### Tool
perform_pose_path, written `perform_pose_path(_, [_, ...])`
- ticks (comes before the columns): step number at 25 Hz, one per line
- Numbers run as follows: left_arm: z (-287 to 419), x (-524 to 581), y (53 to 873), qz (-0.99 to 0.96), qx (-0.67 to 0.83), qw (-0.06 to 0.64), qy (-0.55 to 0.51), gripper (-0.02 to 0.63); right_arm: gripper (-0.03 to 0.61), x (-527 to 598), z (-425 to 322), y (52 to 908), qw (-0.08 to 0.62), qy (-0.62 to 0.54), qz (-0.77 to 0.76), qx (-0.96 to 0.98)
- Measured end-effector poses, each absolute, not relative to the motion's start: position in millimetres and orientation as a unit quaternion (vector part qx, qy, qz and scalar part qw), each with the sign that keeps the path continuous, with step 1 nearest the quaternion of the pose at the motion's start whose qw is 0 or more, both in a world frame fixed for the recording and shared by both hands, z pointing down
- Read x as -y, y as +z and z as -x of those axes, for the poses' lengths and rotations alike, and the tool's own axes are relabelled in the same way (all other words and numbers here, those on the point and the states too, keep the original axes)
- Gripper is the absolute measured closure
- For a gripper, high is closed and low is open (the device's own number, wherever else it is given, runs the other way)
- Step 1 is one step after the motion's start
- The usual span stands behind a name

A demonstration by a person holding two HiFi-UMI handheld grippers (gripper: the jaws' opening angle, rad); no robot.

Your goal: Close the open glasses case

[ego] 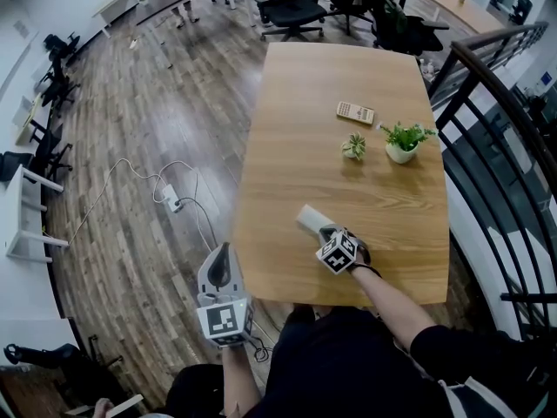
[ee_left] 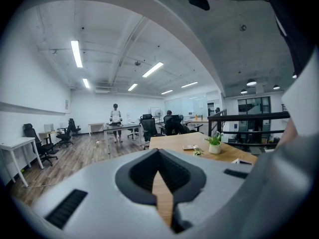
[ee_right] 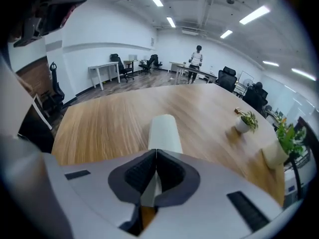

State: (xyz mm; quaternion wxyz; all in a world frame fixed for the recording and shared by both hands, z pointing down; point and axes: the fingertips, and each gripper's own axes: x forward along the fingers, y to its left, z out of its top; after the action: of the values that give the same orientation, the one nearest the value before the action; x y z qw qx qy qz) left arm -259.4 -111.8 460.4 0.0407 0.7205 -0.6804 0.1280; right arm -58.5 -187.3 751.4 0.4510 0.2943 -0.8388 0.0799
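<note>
The glasses case (ego: 310,218), a white oblong with rounded ends, lay on the wooden worktop (ego: 348,77) close to its near edge and a little left of that edge's middle. In the right gripper view it showed as one smooth rounded shape (ee_right: 164,132) with no gap visible along it.

The right gripper (ego: 325,232) pointed steeply down at the near end of the case. Its jaws were fully together, tips meeting, with nothing gripped (ee_right: 156,152). The case lay just beyond and beneath them. Whether the tips touched it could not be told.

The left gripper (ego: 224,249) hung off the worktop's near left corner, over the wooden floor, well apart from the case. Its jaws were also closed tip to tip and empty (ee_left: 158,152).

Toward the far right of the worktop stood a small potted plant (ego: 354,146) and, just beside it, a larger plant in a white pot (ego: 402,143). A flat keypad device (ego: 355,111) lay beyond them. A power strip (ego: 171,203) with its cable lay on the floor off the left edge.
</note>
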Motion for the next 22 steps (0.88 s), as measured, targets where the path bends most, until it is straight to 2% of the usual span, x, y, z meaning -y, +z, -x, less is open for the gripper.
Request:
perform_pose_path(10, [254.2,115.2,463.5,-0.726,0.672,0.036,0.142,0.614,0.561,189.2,57.8,754.7,0.444,0.094,-0.292,0.842])
perform_pose_path(14, [251.9,114.7,457.7,-0.731,0.669,0.032,0.133,0.614,0.561,188.7,57.6,747.5,0.42,0.113,-0.296,0.85])
perform_pose_path(18, [256.4,113.8,457.6,-0.727,0.671,0.021,0.146,0.614,0.561,194.3,45.9,719.6,0.356,0.122,-0.321,0.869])
perform_pose_path(22, [259.1,115.4,454.7,-0.724,0.675,0.023,0.139,0.614,0.561,212.1,19.2,643.6,0.239,0.123,-0.382,0.884])
